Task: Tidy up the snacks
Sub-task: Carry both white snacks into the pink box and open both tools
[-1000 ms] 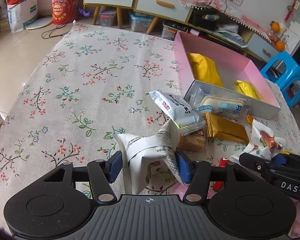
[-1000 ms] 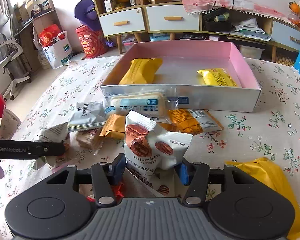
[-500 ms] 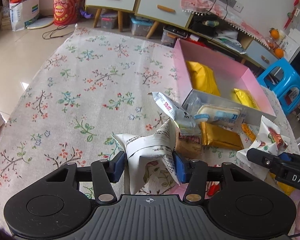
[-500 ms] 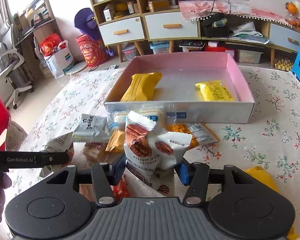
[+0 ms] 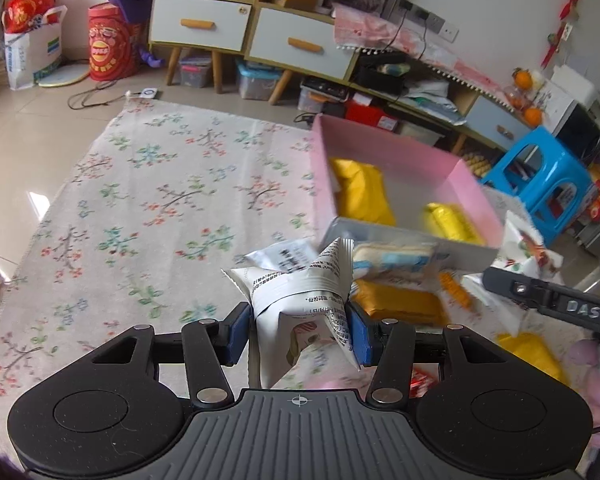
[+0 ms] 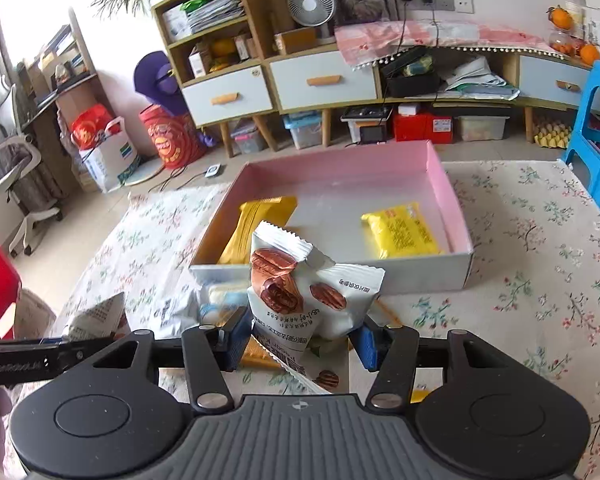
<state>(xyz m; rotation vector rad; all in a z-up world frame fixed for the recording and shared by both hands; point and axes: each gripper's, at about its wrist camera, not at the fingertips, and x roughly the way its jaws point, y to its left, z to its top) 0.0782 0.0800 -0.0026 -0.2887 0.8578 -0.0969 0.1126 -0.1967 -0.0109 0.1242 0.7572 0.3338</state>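
While each gripper clamps 1 packet, 2 yellow packets boxed.

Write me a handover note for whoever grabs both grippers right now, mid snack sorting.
Left gripper: shut on a white printed packet, lifted off the cloth; jaws just closed further on it.
Right gripper: shut on a white pecan packet, held in front of the pink box.
Done: two yellow packets already lie in the box.
Left: drop both held packets in, then clear the pile by the box's near wall.
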